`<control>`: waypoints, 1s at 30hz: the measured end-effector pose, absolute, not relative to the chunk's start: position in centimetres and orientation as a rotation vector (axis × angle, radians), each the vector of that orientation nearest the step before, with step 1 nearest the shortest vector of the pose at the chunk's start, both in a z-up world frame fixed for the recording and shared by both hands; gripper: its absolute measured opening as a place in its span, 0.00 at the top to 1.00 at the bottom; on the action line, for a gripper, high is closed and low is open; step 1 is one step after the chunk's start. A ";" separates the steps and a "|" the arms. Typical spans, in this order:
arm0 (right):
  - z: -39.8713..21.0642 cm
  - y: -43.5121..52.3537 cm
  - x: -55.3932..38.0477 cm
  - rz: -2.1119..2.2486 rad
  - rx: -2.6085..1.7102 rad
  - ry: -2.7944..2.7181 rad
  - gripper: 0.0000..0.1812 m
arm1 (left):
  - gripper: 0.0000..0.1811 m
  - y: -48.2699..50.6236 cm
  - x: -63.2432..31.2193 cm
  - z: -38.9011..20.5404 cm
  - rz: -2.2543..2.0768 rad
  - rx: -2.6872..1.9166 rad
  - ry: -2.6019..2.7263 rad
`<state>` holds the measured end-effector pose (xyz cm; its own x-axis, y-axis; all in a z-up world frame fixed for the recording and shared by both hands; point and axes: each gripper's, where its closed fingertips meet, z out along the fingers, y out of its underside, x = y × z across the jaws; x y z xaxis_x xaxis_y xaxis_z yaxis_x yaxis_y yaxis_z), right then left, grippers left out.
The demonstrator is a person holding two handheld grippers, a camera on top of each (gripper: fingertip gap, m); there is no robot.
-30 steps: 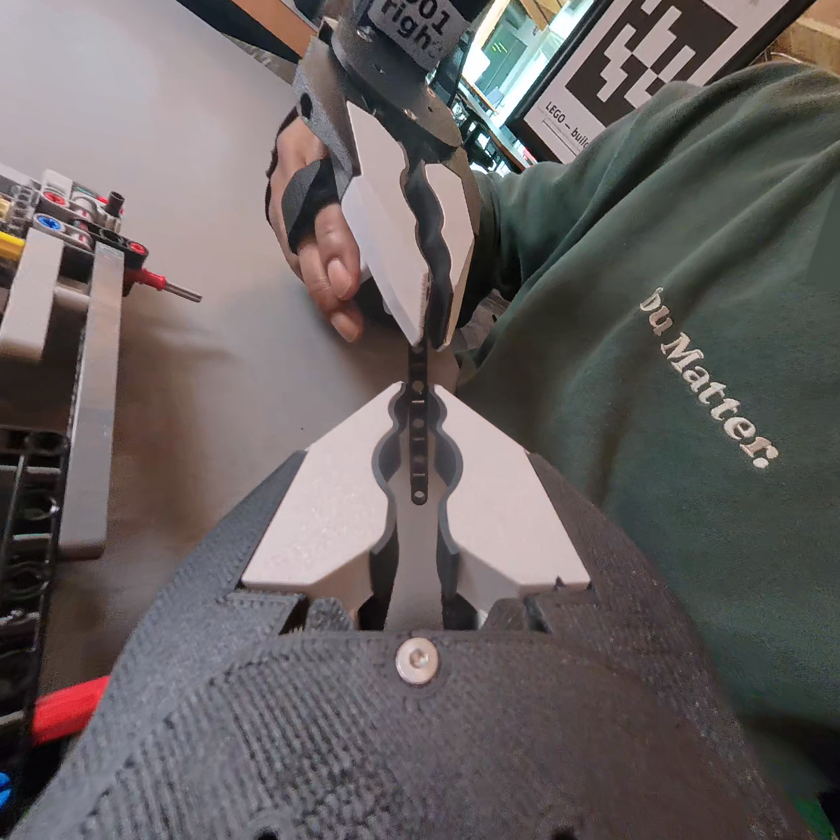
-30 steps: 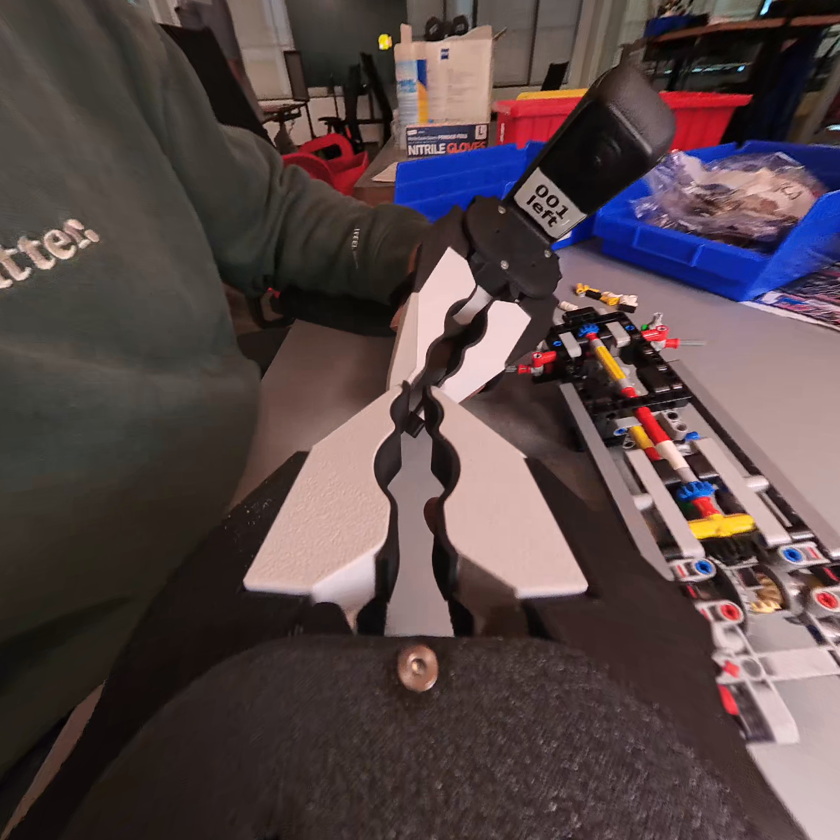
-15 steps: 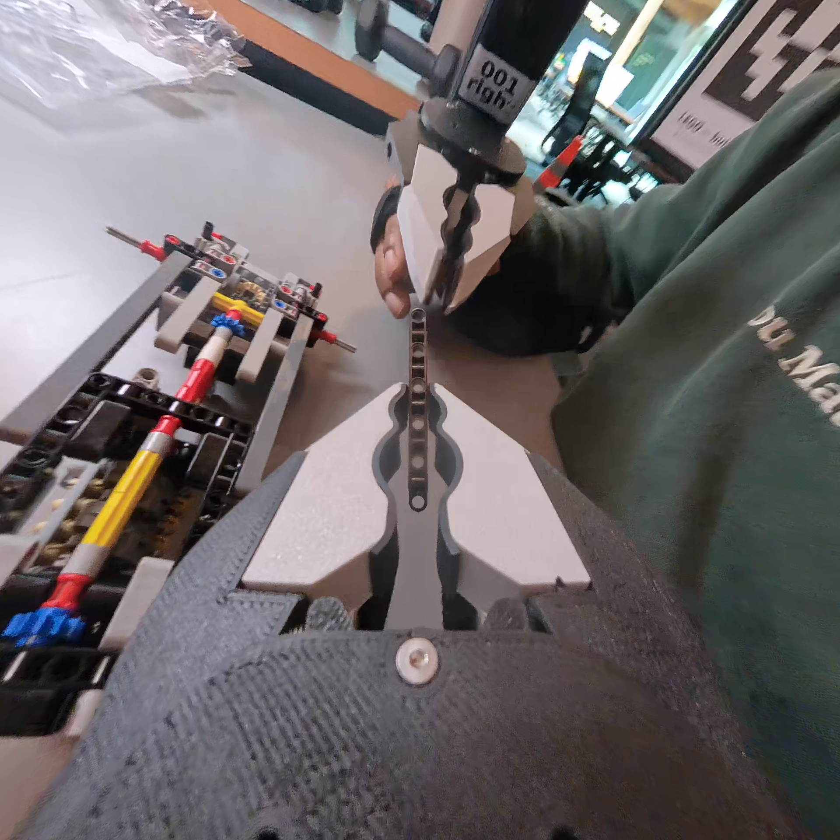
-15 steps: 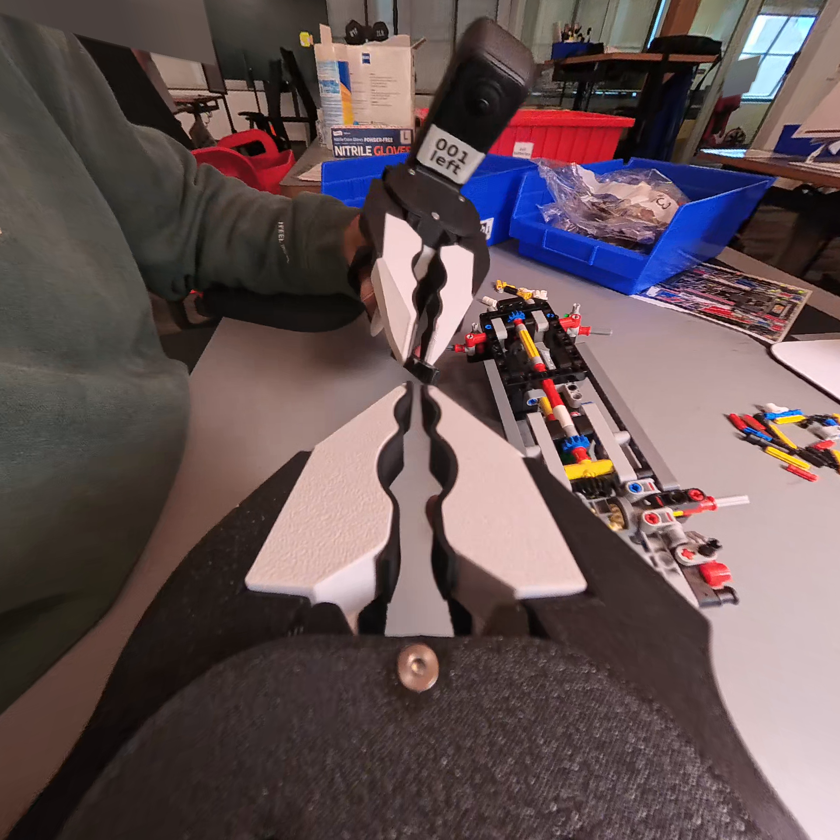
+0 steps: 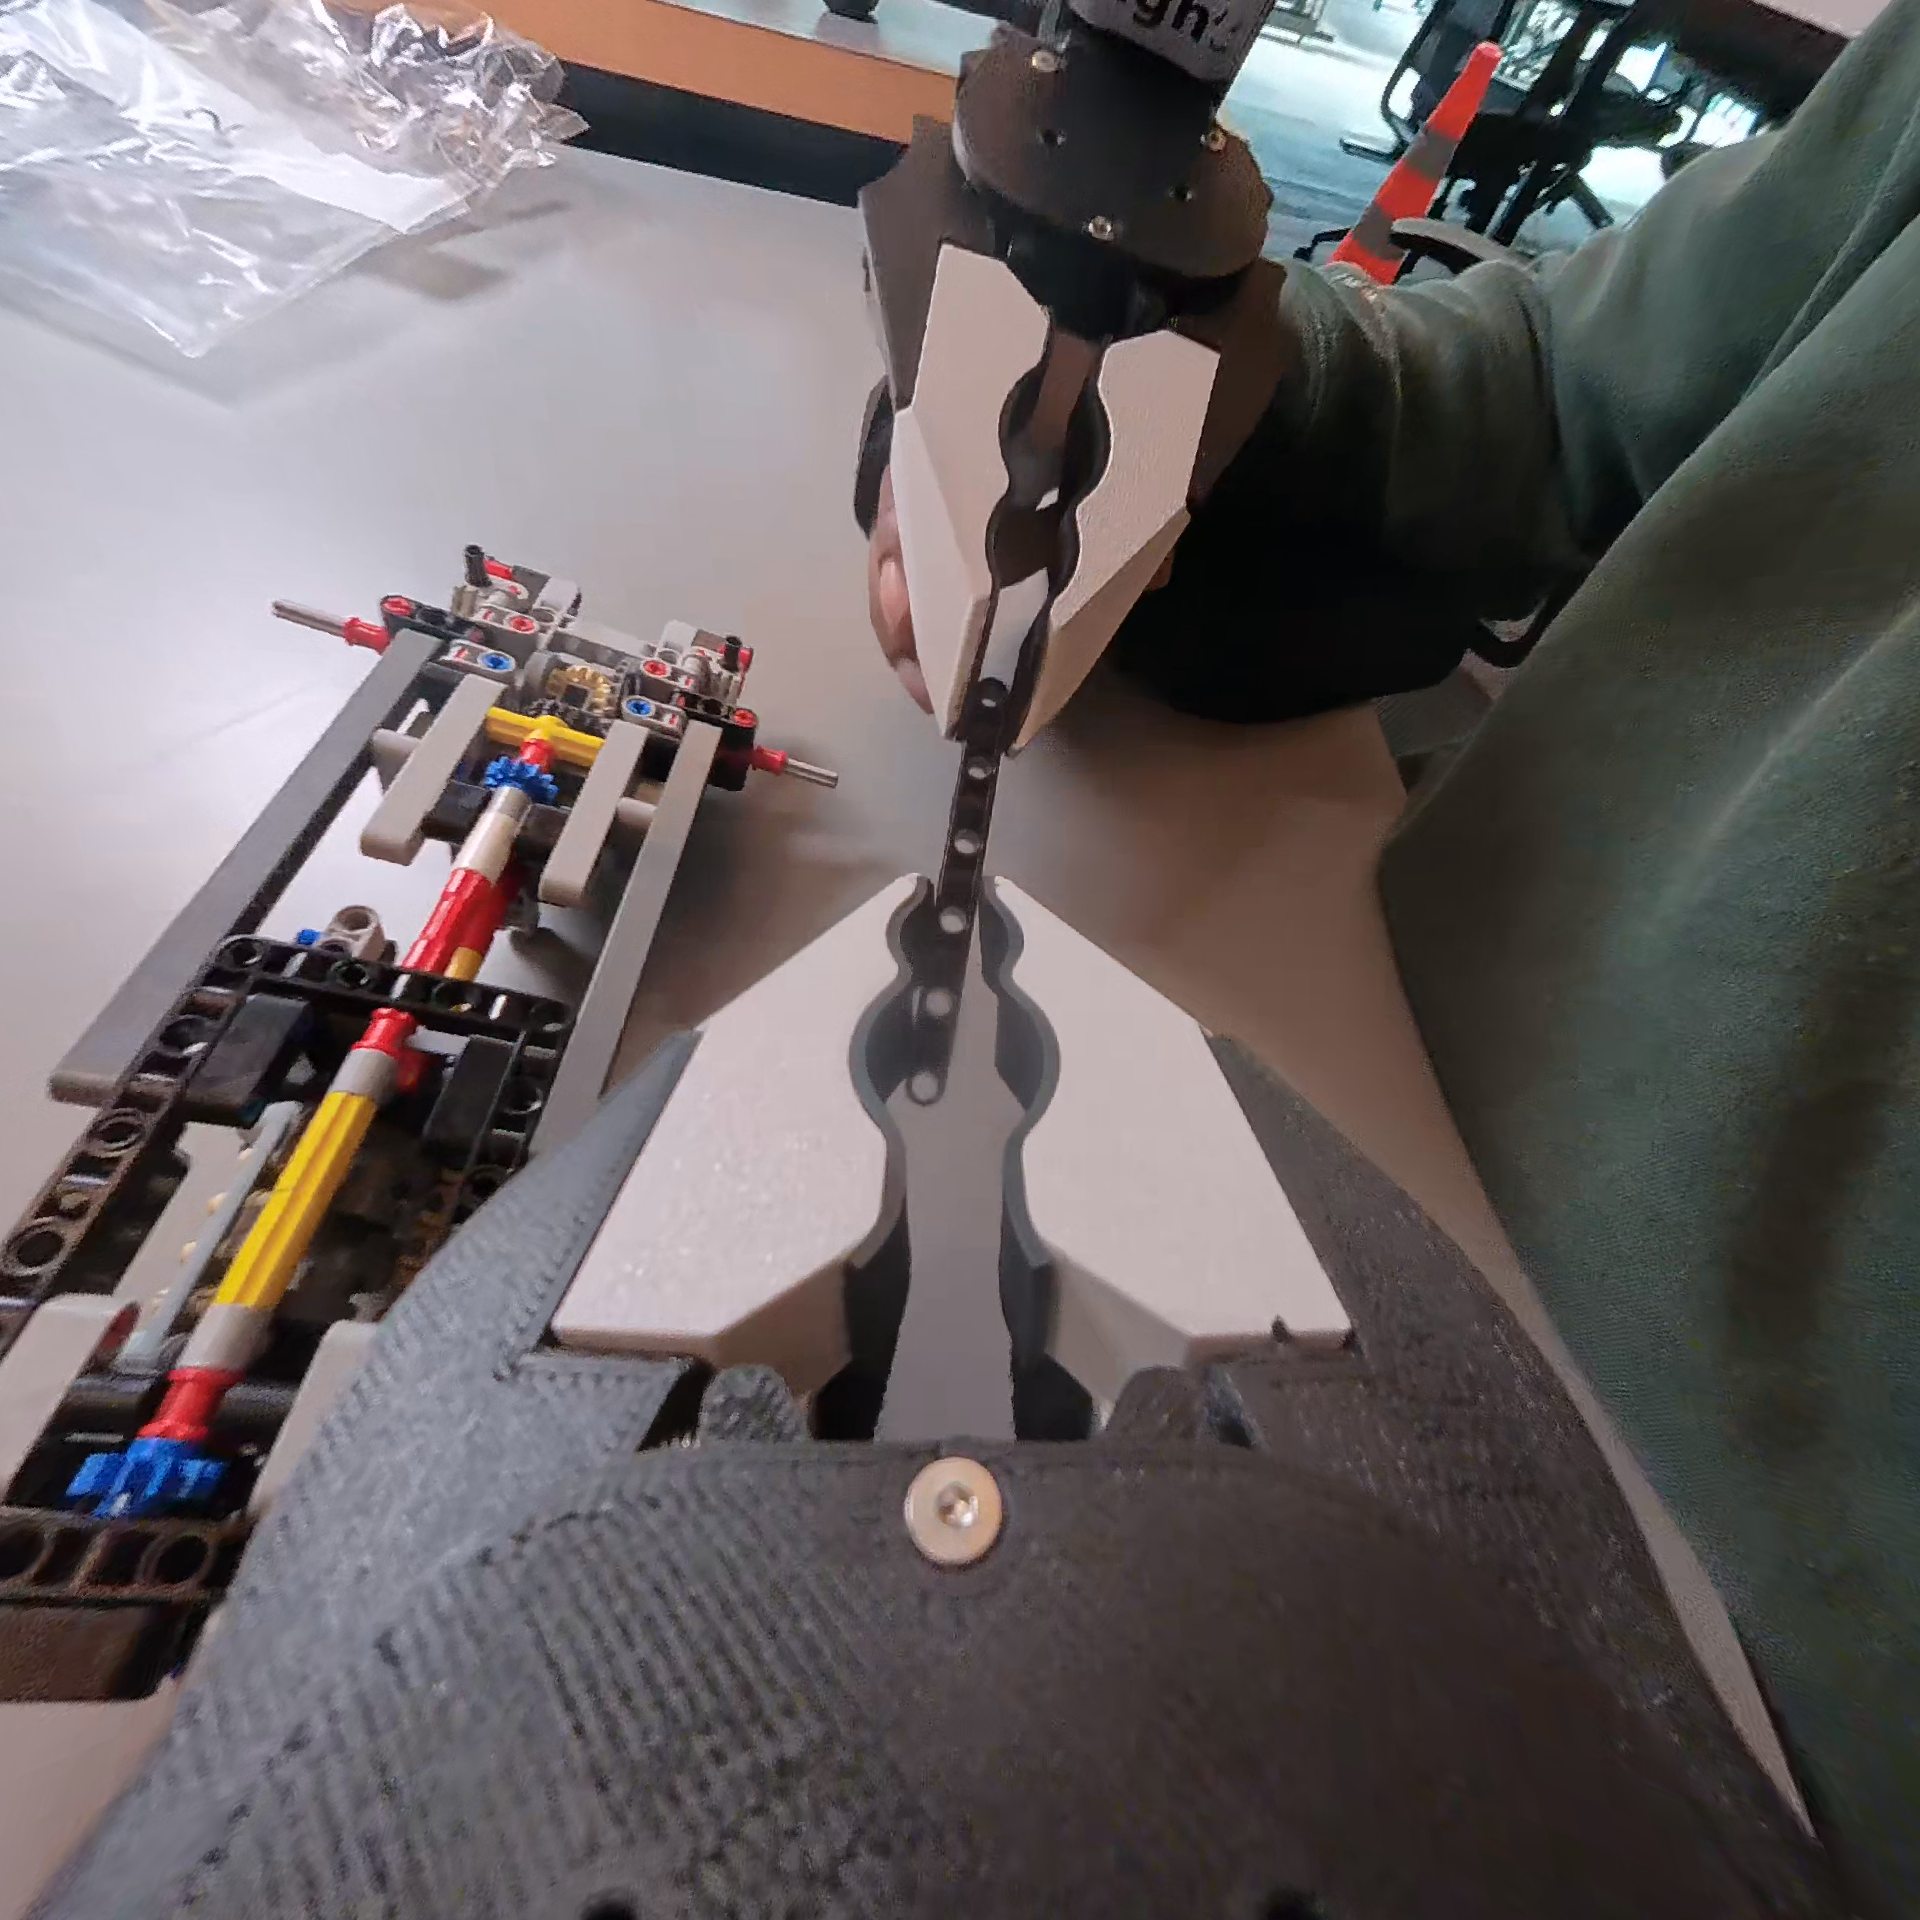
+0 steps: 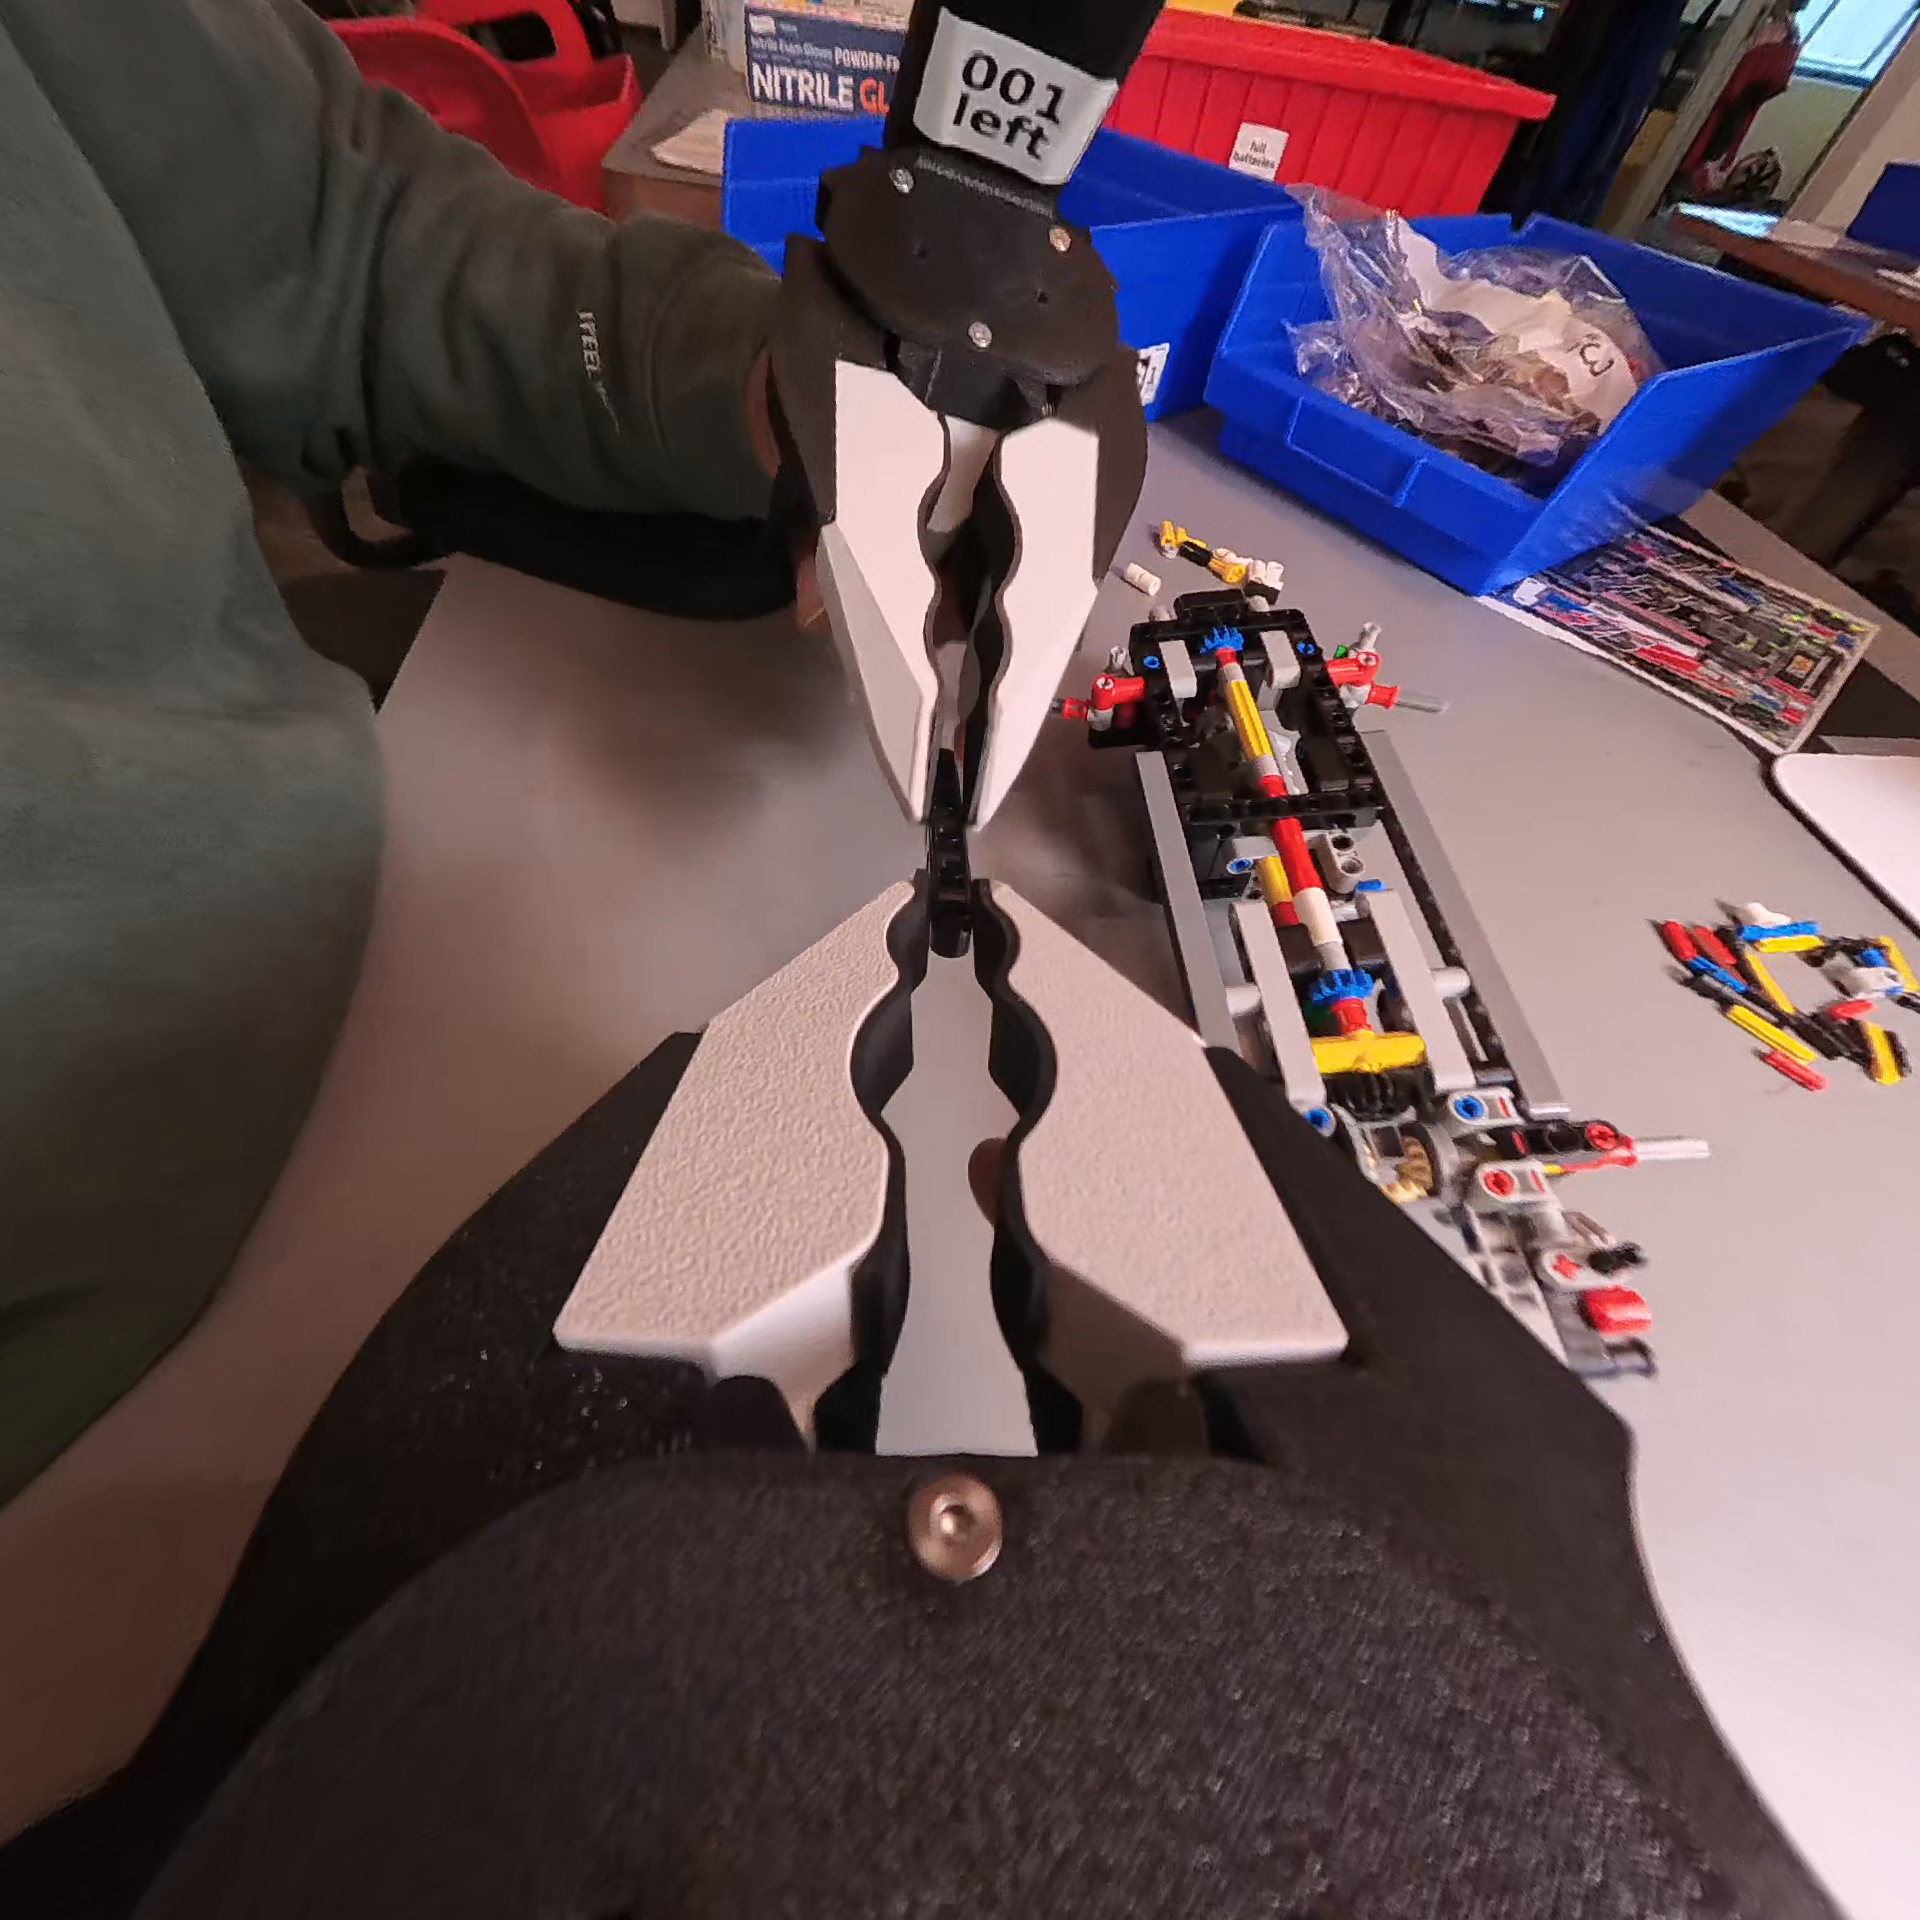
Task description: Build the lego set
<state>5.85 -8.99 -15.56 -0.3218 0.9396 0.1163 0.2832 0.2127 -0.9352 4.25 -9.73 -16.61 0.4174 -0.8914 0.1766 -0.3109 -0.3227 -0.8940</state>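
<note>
**Both claws on one black beam above the counter**

We see the left claw (image 5: 954,894) closed on a thin black beam (image 5: 964,842) with a row of round holes; the beam's near end sits between its white fingers (image 5: 769,1132), and the rest runs forward and up. The right claw (image 5: 989,717) comes in from the far side, tip to tip with ours, and its fingertips are pinched on the beam's other end. In the right wrist view the same beam (image 6: 948,831) shows edge-on, bridging the right claw (image 6: 948,904) and the left claw (image 6: 945,800), held in the air over the grey counter (image 6: 644,790).

The half-built lego chassis (image 5: 416,894) lies flat on the counter to the left of the claws, well apart from the beam: grey rails, a black frame, a red and yellow axle with blue gears. Beyond it lies a crumpled clear plastic bag (image 5: 229,156). From the right wrist view we also see loose small parts (image 6: 1797,997) on the counter right of the chassis (image 6: 1340,935), a printed sheet (image 6: 1694,634), and blue bins (image 6: 1538,416) at the far edge. A green sleeve (image 6: 436,322) reaches to the left claw.
</note>
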 end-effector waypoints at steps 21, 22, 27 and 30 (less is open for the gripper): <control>-20.5 -3.5 10.2 0.720 -1.403 -1.936 0.95 | 0.55 -5.0 -8.7 -18.2 -0.566 -2.078 0.756; -19.9 -2.4 10.4 0.695 -1.427 -1.878 0.96 | 0.56 -5.1 -8.7 -18.6 -0.535 -2.104 0.783; -20.2 0.6 10.6 0.540 -1.474 -1.781 0.95 | 0.70 -6.8 -7.7 -18.9 -0.551 -2.129 0.897; -20.3 2.5 10.0 0.448 -1.498 -1.698 0.96 | 0.74 -8.3 -6.7 -18.7 -0.638 -2.133 0.959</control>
